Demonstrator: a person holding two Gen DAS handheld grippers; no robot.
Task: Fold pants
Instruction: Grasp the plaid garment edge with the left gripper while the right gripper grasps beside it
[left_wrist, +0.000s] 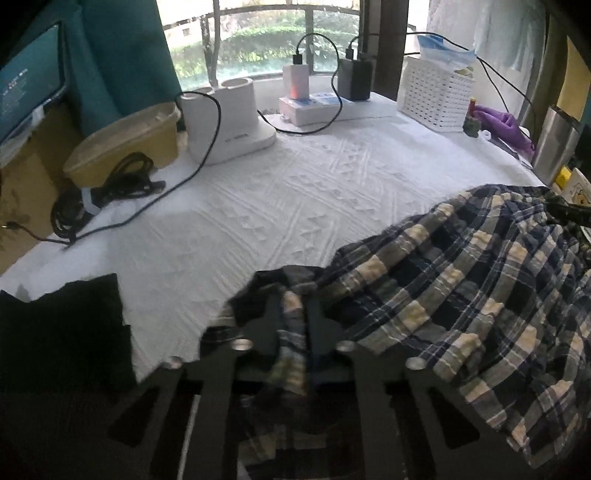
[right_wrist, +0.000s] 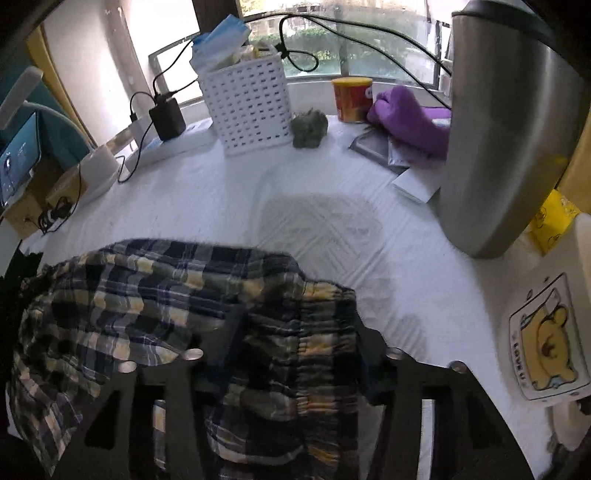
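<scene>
With plaid pants (left_wrist: 461, 288) bunched at near right of white cloth (left_wrist: 258, 206), we clamp left gripper (left_wrist: 293, 325) tight on hem fold; right gripper (right_wrist: 295, 350) straddles waistband, contact unclear. Judged: setting corners for spreading.

pants (right_wrist: 155, 302) partly beyond lower frame edge
</scene>
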